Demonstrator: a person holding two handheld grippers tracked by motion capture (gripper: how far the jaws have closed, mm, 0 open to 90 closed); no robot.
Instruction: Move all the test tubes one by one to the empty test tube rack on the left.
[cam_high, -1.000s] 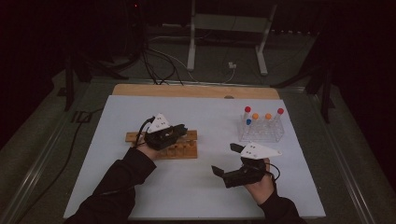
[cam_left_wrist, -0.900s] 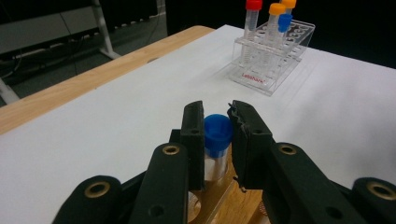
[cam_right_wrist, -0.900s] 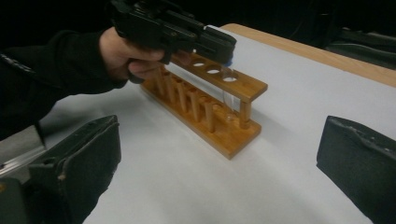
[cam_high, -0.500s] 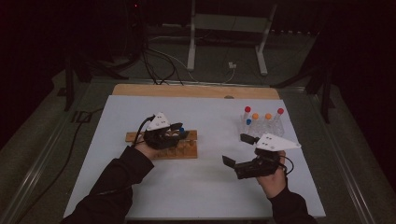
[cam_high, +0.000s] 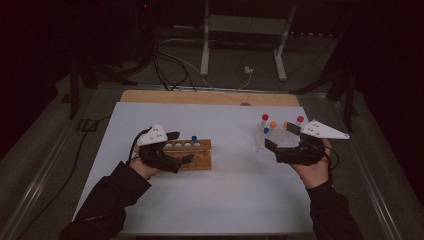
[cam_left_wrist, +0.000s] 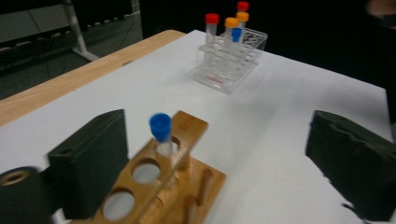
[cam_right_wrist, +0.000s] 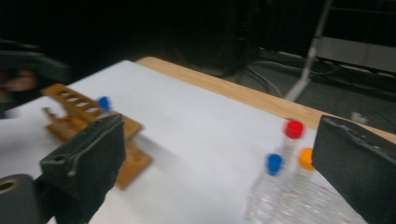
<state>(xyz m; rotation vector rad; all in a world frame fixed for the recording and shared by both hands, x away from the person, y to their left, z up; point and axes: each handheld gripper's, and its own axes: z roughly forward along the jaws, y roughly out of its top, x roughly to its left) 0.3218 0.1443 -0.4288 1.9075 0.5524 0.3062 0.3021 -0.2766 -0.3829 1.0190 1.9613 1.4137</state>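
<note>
While the blue-capped tube (cam_left_wrist: 161, 133) stands upright in the end hole of the wooden rack (cam_left_wrist: 159, 186), we see that nothing grips it. This tube shows in the left gripper view between the two black jaws, nearer to the jaw on the left of that view, but we see a gap on both sides, so the pads do not press on it. The left gripper (cam_high: 176, 146) has just been opening its jaws, and now they stand wide apart with the tube free between them. In the high view the same tube (cam_high: 194, 140) rises from the rack (cam_high: 197, 155) just beside this gripper, and the rack lies on the white table sheet (cam_high: 220, 195), at its left half.

Further out, at the right half of the sheet, we see the clear plastic rack (cam_high: 282, 140) with several tubes in it: red caps (cam_high: 265, 117), orange caps (cam_high: 273, 124) and a blue cap (cam_high: 266, 130). The right gripper (cam_high: 282, 137) is held just at the near side of this clear rack. In the right gripper view its jaws are also wide apart and hold nothing; the clear rack (cam_right_wrist: 299, 200) with a red-capped tube (cam_right_wrist: 293, 129) lies between them, farther off. If a jaw touches the clear rack, we cannot tell.
</note>
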